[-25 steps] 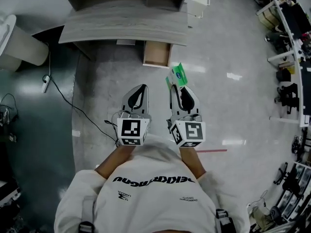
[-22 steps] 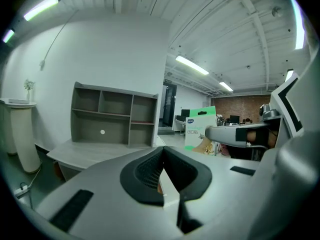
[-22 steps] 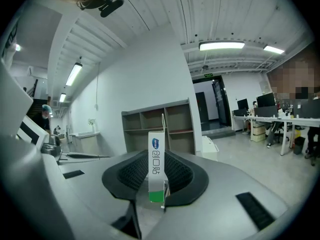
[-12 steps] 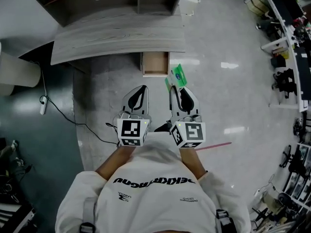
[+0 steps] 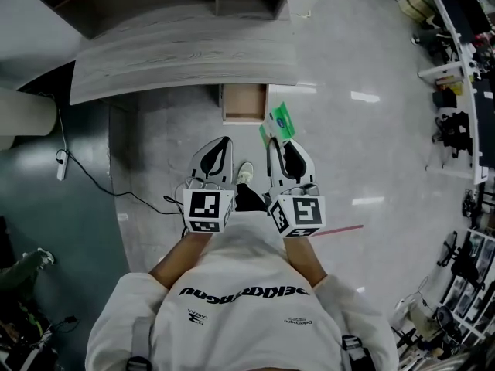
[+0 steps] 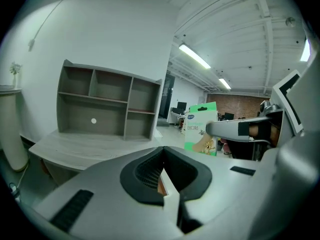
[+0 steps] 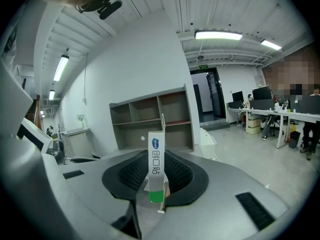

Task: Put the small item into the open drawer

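Right claw (image 5: 278,142) clamped on the box (image 5: 280,121), just off the drawer's (image 5: 244,103) front right corner; left claw (image 5: 223,141) together, empty, nearer than the drawer; best to bring the box squarely over the drawer, lower it inside, then let go

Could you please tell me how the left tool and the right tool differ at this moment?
The right tool is clamped on a green packet; the left tool holds nothing. The left tool's jaws meet, while the right tool's jaws stand apart with the packet between them. Both tools point side by side toward the open drawer.
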{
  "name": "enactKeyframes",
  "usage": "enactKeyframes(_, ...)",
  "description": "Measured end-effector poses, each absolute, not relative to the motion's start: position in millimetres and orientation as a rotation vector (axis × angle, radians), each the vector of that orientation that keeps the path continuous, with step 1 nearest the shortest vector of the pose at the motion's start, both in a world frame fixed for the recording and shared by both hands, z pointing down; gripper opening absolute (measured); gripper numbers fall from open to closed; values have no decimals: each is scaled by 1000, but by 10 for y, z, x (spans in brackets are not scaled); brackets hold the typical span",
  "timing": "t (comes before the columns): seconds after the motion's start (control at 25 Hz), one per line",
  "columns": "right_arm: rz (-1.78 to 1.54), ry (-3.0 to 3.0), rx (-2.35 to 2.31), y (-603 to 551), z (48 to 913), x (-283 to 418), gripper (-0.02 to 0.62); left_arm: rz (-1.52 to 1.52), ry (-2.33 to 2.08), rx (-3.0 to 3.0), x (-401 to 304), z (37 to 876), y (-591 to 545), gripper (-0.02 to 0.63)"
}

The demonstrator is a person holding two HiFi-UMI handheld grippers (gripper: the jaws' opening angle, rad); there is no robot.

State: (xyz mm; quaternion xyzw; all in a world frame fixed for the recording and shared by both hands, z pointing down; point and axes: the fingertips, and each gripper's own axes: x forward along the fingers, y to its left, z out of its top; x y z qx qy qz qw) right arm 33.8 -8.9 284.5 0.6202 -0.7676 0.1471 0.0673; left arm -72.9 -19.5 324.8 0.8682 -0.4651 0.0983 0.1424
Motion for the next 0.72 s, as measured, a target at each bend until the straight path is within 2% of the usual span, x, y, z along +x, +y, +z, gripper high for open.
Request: enactKeyframes(0.72,641,-2252,1705,-820,4001,604,123,419,-1375,2377,-408,4167,-807,15)
